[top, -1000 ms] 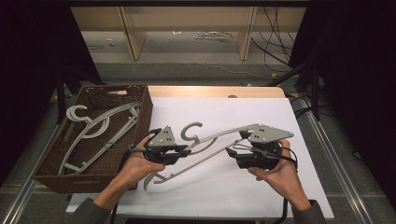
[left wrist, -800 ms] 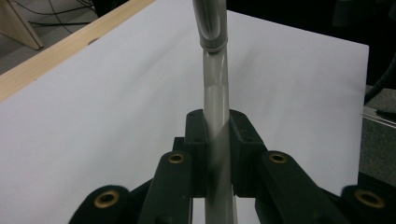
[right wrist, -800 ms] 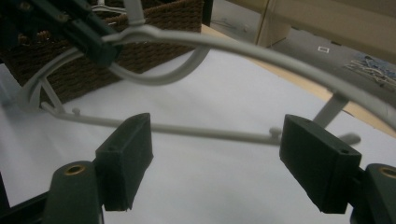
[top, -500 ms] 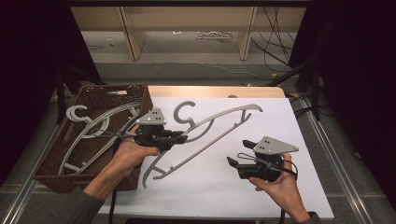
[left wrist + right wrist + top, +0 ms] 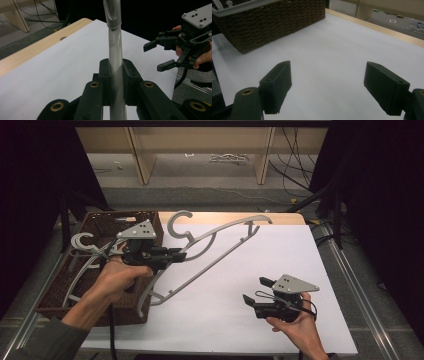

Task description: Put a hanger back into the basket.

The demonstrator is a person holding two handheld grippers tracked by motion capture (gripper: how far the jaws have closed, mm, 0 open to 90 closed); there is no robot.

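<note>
My left gripper [image 5: 178,254] is shut on a long grey clothes hanger [image 5: 226,227] and holds it tilted in the air above the white table cover [image 5: 260,270], beside the basket. In the left gripper view the hanger's bar [image 5: 115,47] runs up between the pressed pads [image 5: 104,72]. My right gripper [image 5: 254,289] hovers low over the front right of the cover. Its jaws have just been opening and stand wide apart with nothing between them [image 5: 329,85]. It also appears in the left gripper view [image 5: 160,56].
A dark woven basket [image 5: 150,222] sits at the left edge of the table with another grey hanger [image 5: 82,243] in it. The right gripper view has its wall [image 5: 274,25] at top left. A wooden table edge [image 5: 280,218] runs along the back.
The right gripper let go of the hanger's right end and sank toward the table's front. The left gripper raised the hanger and carried it left toward the basket.
</note>
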